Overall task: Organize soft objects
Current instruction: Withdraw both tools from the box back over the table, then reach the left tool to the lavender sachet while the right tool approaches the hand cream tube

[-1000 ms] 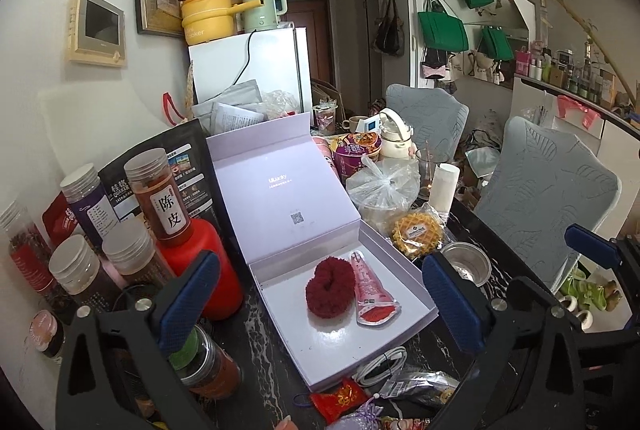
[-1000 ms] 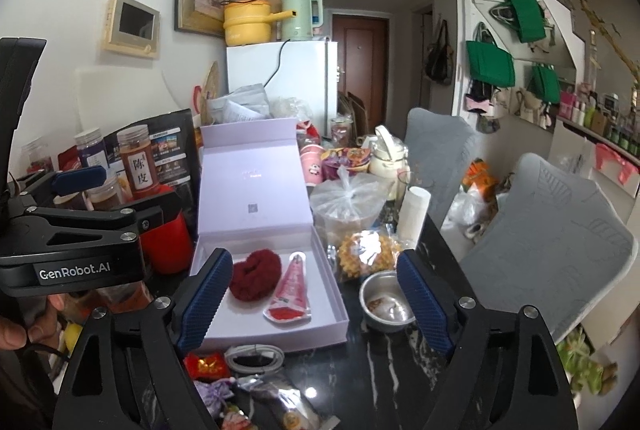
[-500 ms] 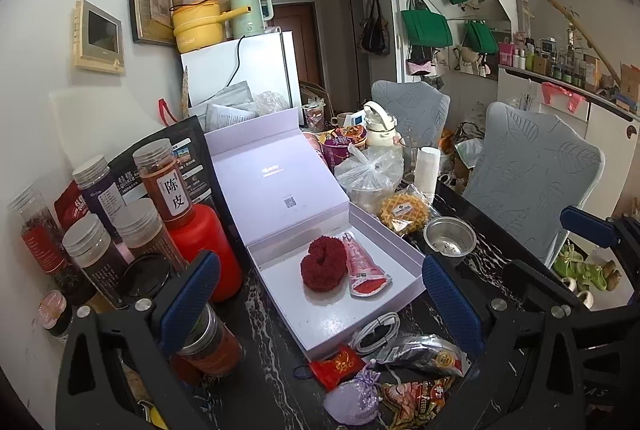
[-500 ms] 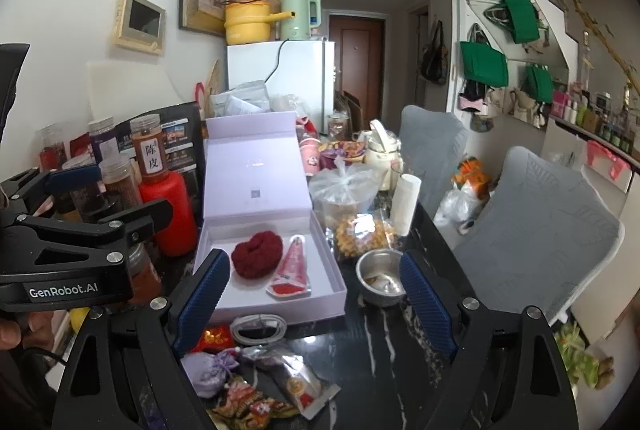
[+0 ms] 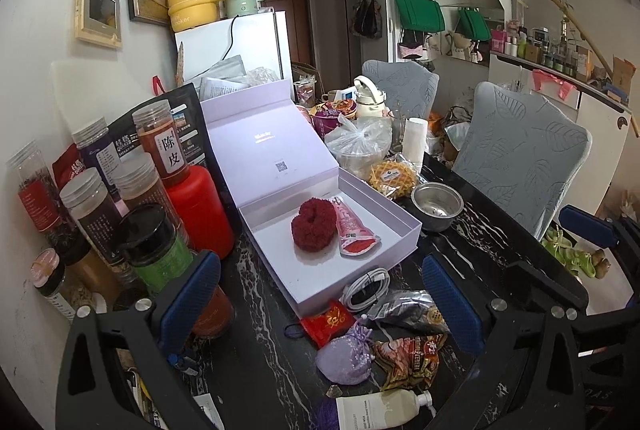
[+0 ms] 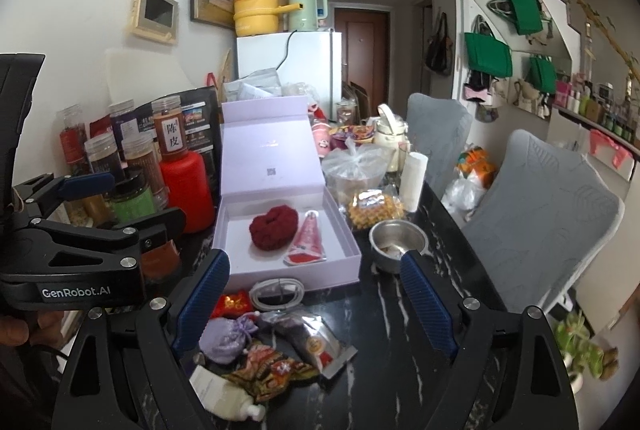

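An open lilac box [image 5: 400,220] [image 6: 344,244] on the dark table holds a dark red fluffy scrunchie [image 5: 313,225] [image 6: 274,227] and a pink pouch [image 5: 352,232] [image 6: 307,244]. In front of the box lie a lilac drawstring sachet [image 5: 346,354] [image 6: 226,336], a small red packet [image 5: 326,322] [image 6: 232,304], a coiled white cable [image 5: 366,288] [image 6: 278,292] and snack packets [image 5: 408,354] [image 6: 272,366]. My left gripper [image 5: 320,310] is open and empty, above these items. My right gripper [image 6: 314,306] is open and empty too.
Spice jars and a red bottle [image 5: 200,205] crowd the left side. A steel bowl [image 5: 437,205], bagged waffles [image 5: 394,175] and a plastic bag [image 5: 358,145] stand right of the box. A lotion bottle [image 5: 380,408] lies near the front edge. Grey chairs [image 5: 520,157] stand on the right.
Both grippers have pulled back and up from the box. More of the front table now shows, with the sachet, snack packets and lotion bottle. Both stay open.
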{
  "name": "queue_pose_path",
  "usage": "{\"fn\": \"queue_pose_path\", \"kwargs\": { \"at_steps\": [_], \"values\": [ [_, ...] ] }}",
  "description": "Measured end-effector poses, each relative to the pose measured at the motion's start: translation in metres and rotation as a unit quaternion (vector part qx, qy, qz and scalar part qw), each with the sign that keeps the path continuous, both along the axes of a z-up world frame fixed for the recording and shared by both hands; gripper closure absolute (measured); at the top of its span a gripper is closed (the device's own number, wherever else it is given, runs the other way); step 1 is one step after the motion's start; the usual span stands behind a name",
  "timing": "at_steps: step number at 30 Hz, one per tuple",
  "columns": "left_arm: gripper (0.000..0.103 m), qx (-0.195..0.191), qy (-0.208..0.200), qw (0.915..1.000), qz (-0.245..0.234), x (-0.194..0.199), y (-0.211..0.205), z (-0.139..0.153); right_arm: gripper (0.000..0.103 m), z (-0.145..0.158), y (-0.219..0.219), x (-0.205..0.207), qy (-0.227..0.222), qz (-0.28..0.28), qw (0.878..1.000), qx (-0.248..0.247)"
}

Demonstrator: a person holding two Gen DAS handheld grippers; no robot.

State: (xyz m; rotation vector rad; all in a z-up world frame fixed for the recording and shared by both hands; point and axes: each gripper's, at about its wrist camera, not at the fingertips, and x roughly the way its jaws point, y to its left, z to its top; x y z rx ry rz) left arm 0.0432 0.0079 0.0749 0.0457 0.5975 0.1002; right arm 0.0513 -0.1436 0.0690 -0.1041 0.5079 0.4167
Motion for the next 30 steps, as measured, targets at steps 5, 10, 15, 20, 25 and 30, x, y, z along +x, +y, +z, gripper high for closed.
{"fn": "queue_pose_path", "kwargs": {
  "at_steps": [5,10,15,20,25,30],
  "values": [
    [0.000,-0.008,0.017,0.9998,-0.004,-0.007,0.001,-0.012,0.015,-0.011,-0.004,-0.008,0.015,-0.005,1.000,-0.001],
    [0.000,-0.010,0.027,0.9996,0.001,-0.014,0.004,-0.020,0.015,-0.024,-0.009,-0.014,0.035,-0.007,0.999,0.006],
    [0.000,-0.023,0.039,0.9990,0.005,-0.023,0.009,-0.036,0.015,-0.036,-0.011,-0.022,0.049,-0.012,0.999,0.007],
    [0.000,-0.031,0.066,0.9973,0.008,-0.028,0.014,-0.055,0.015,-0.049,-0.012,-0.029,0.062,-0.013,0.998,0.001],
    [0.000,-0.039,0.086,0.9955,0.010,-0.029,0.020,-0.071,0.015,-0.069,-0.011,-0.034,0.089,-0.007,0.996,0.006],
    [0.000,-0.051,0.095,0.9941,0.008,-0.031,0.025,-0.084,0.015,-0.087,-0.009,-0.037,0.112,-0.002,0.994,0.017]
  ]
}}
